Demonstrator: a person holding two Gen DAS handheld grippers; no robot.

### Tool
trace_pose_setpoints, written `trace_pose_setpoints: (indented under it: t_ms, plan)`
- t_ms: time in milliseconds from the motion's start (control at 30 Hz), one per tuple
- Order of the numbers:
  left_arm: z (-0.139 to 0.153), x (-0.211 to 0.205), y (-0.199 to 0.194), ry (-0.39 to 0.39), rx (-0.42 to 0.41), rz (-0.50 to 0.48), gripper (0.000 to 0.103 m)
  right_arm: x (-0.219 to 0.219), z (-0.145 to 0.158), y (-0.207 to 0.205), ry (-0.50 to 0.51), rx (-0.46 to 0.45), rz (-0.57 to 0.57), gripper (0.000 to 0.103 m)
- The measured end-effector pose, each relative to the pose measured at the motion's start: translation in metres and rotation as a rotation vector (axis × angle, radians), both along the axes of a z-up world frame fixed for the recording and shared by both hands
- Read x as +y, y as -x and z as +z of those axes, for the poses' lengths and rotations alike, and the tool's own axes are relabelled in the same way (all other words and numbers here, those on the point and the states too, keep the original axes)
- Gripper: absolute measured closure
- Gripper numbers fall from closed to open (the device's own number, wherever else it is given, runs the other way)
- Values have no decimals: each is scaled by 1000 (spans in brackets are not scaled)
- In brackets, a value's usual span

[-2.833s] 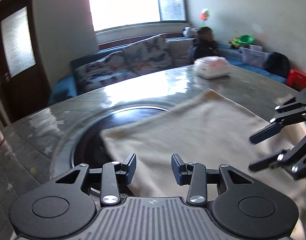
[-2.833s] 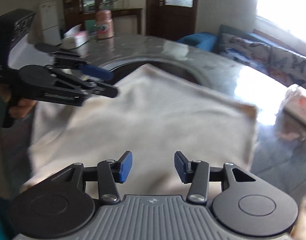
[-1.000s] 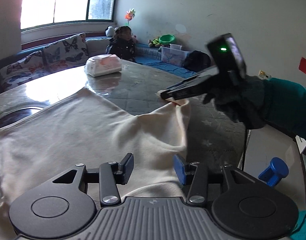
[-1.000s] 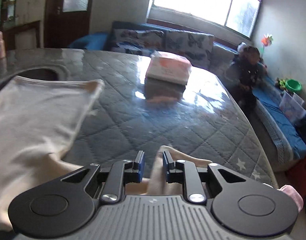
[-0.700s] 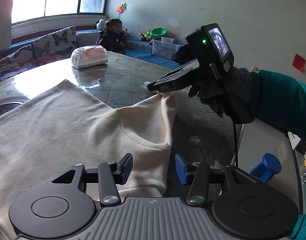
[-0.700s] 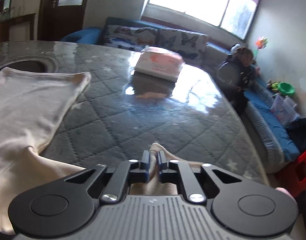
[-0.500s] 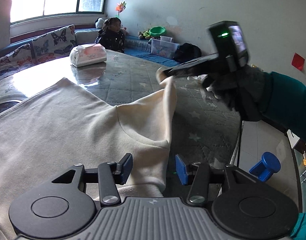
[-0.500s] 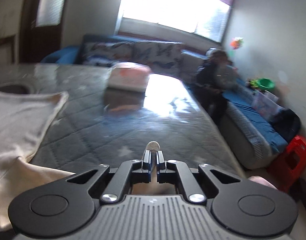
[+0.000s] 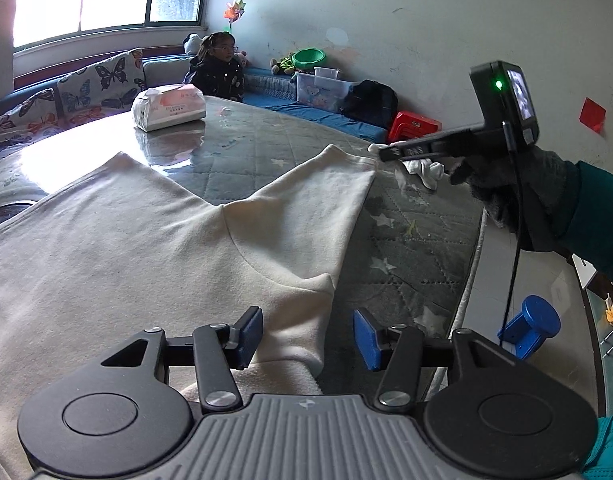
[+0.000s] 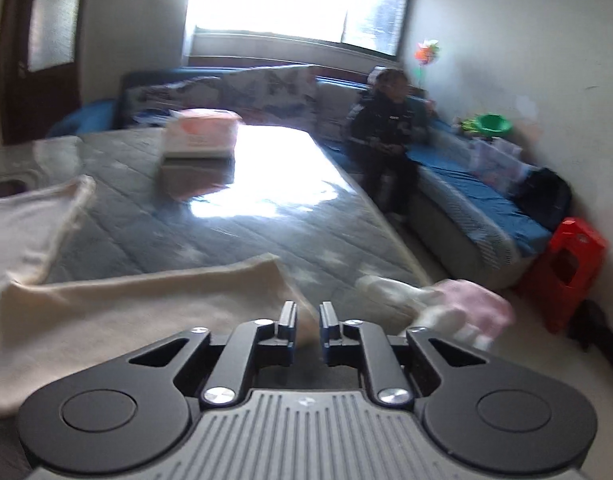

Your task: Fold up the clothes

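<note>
My left gripper hangs with jaws wide apart, nothing between them, over the near hem of the cream garment, which lies spread flat across the quilted worktop. Its sleeve runs toward 1 o'clock, the cuff stopping short of the worktop's right edge. Bare quilting stays free at 2 o'clock. My right gripper sits just beyond that cuff, jaws slightly parted and empty, beside a small white cloth.
</note>
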State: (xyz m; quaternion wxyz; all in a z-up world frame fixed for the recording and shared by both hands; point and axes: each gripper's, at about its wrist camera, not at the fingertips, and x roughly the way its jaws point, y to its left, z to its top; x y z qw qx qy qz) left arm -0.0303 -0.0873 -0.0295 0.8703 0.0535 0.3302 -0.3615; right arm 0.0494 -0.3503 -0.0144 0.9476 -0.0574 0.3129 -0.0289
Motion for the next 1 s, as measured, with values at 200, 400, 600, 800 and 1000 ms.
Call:
trace_pose_setpoints:
  t_ms: [200, 400, 600, 800, 1000]
  plan:
    - [0, -1, 4, 4, 7, 3, 47, 19, -12, -33, -67, 33, 82, 78]
    - [1, 11, 12, 38, 23, 30, 44, 7, -16, -46, -80, 39, 24, 72]
    - [16, 49, 24, 72, -19, 155, 42, 24, 1, -24, -76, 20, 97, 62]
    - [27, 111, 28, 68, -64, 387, 42, 65, 19, 2, -136, -7, 252, 54]
    - [19, 156, 5, 13, -89, 561, 42, 120, 27, 24, -147, -14, 475, 46]
